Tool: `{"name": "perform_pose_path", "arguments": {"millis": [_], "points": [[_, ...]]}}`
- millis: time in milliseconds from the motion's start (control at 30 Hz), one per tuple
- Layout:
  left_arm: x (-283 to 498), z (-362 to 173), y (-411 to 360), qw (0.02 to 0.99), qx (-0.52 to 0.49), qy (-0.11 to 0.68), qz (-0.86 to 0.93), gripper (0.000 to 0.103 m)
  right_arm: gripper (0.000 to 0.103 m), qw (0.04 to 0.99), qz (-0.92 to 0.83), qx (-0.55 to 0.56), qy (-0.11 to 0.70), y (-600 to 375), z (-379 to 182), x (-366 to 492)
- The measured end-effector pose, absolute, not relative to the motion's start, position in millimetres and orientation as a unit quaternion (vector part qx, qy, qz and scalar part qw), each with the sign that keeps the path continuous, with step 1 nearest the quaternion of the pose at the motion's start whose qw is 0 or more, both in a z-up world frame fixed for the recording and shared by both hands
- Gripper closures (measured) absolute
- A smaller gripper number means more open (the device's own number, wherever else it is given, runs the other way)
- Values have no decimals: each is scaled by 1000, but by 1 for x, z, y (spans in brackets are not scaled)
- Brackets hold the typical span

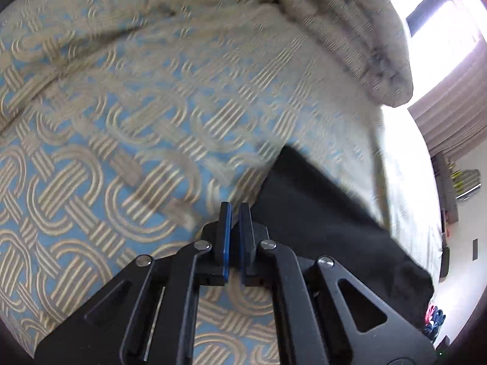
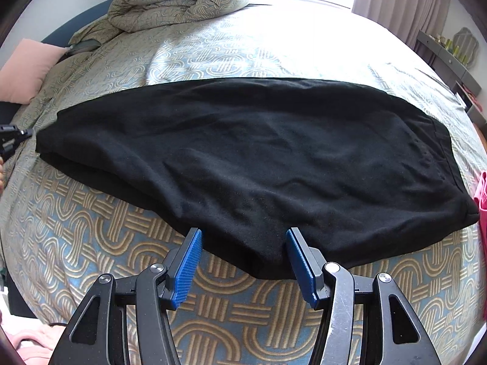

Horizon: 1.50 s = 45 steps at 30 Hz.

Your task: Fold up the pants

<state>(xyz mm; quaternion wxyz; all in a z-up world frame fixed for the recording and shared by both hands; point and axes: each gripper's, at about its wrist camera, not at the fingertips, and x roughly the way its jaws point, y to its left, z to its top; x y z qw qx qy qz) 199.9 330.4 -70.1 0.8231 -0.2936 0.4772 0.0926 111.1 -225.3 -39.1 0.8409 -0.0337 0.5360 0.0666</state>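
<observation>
Right wrist view: black pants (image 2: 243, 158) were laid flat across the patterned bedspread (image 2: 91, 228). Right gripper (image 2: 242, 237) was held apart astride the near hem, pads not pressing. Left gripper (image 1: 235, 213) was closed, empty, beside the pants.

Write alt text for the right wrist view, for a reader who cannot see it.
Black pants lie spread sideways across a bed's patterned blue-and-tan cover. The right gripper has its blue-padded jaws open astride the fabric's near edge, not pressing it. A bundled duvet sits at the head of the bed, and the left gripper peeks in beside the pants' left end.
</observation>
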Motion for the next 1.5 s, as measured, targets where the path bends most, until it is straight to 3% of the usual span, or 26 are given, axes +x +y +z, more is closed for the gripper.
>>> {"name": "perform_pose_path", "arguments": {"millis": [67, 133, 200, 400, 633, 667, 700, 767, 933, 1267, 1367, 1500], "points": [[192, -80, 334, 812, -318, 482, 84, 98, 45, 839, 65, -30, 539, -228, -42, 109], [185, -81, 335, 812, -331, 473, 85, 85, 45, 838, 65, -28, 542, -231, -43, 107], [179, -81, 333, 813, -330, 471, 87, 61, 45, 836, 66, -30, 544, -233, -44, 106], [179, -88, 302, 799, -334, 497, 57, 56, 45, 841, 67, -27, 535, -235, -42, 104], [191, -96, 290, 784, -353, 508, 49, 56, 45, 843, 69, -64, 529, -230, -48, 102], [195, -98, 294, 779, -372, 503, 48, 65, 53, 843, 65, -74, 529, -229, -50, 103], [199, -101, 301, 772, -393, 497, 52, 97, 99, 842, 53, -84, 530, -229, -52, 103], [200, -103, 309, 761, -425, 488, 57, 100, 101, 843, 30, -89, 529, -232, -52, 103], [189, -77, 319, 784, -449, 427, 35, 100, 101, 855, 46, -62, 514, -244, -28, 91], [175, -107, 315, 777, -402, 479, 73, 96, 99, 831, 63, -53, 550, -253, -40, 86], [175, -98, 315, 787, -365, 487, 102, 86, 98, 829, 66, -47, 553, -258, -41, 88], [169, -82, 314, 797, -333, 486, 134, 78, 82, 821, 75, -46, 563, -263, -41, 88]]}}
